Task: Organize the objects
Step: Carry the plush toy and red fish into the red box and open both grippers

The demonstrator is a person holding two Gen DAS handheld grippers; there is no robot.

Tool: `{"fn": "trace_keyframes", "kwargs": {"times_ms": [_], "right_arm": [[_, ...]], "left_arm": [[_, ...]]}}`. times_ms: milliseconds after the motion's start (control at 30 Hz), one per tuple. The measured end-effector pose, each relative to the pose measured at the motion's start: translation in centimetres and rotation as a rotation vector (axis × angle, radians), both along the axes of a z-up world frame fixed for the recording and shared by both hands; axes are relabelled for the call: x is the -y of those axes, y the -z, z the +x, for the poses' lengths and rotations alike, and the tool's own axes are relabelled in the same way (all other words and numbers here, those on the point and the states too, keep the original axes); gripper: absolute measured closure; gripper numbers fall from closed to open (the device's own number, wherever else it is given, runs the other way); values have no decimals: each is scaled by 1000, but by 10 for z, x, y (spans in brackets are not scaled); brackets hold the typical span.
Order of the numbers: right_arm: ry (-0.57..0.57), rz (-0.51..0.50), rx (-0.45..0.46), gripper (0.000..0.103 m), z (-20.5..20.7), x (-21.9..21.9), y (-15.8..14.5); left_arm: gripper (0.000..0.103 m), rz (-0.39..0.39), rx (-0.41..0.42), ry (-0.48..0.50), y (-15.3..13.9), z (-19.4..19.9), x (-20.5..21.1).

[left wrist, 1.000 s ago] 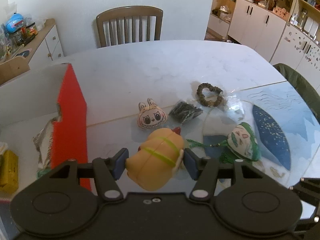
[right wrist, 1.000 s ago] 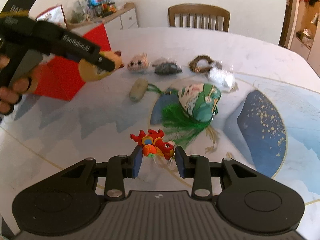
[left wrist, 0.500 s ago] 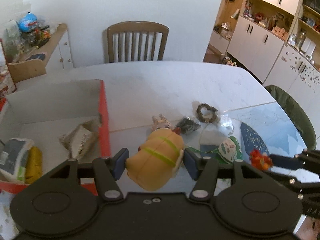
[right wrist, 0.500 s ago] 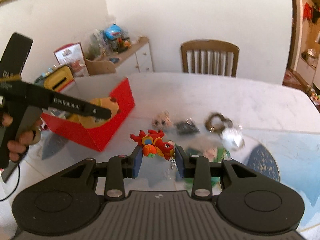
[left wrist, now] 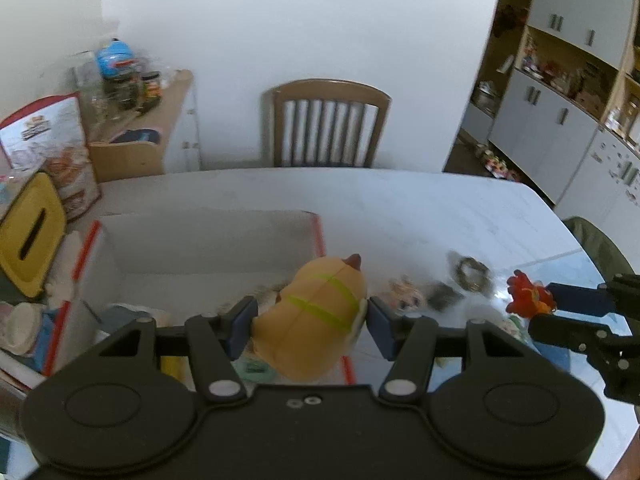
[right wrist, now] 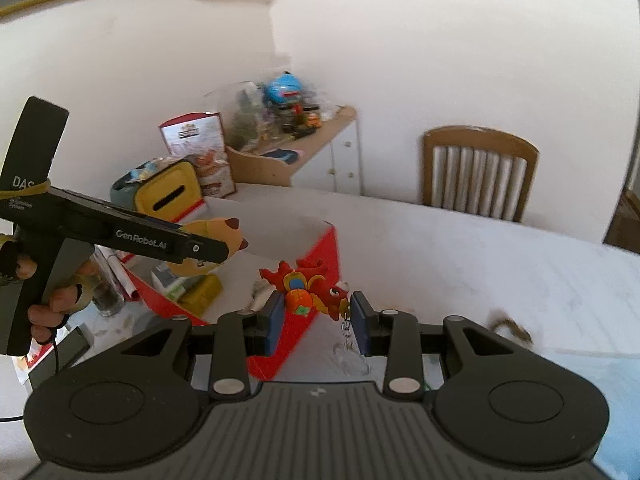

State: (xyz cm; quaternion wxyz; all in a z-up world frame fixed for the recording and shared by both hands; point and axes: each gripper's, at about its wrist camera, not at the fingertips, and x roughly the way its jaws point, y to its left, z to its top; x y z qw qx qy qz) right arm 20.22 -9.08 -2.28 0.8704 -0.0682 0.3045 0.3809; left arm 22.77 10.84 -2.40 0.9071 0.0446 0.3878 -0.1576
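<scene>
My left gripper (left wrist: 307, 322) is shut on a yellow plush toy (left wrist: 310, 316) with green stripes, held above the right side of the red box (left wrist: 208, 240). From the right wrist view the same plush toy (right wrist: 212, 240) hangs over the red box (right wrist: 324, 256). My right gripper (right wrist: 316, 316) is shut on a red dragon keychain (right wrist: 310, 288), just right of the box and above the table. The box holds several items, partly hidden by my left gripper. On the table lie a bunny-face charm (left wrist: 404, 296), a dark pouch (left wrist: 442, 292) and a brown scrunchie (left wrist: 472, 270).
A yellow tissue box (left wrist: 30, 246) and a snack bag (left wrist: 60, 152) stand left of the red box. A wooden chair (left wrist: 326, 124) is at the table's far side. A cluttered sideboard (right wrist: 288, 152) is behind the box. A person's hand (right wrist: 48, 300) holds the left gripper.
Both grippers have risen and moved left toward the red box. The plush toy now hangs over the box, and the dragon keychain has left the table and come beside the box.
</scene>
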Motion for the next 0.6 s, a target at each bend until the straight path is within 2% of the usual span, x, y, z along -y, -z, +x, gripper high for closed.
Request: {"fn": "trace_keyframes", "kwargs": {"times_ms": [333, 600], "right_arm": [[-85, -17, 10, 68, 7, -82, -4], [-132, -85, 21, 68, 12, -137, 19]], "left_arm": [[45, 5, -15, -74, -3, 38, -52], [45, 14, -51, -119, 14, 68, -74]]}}
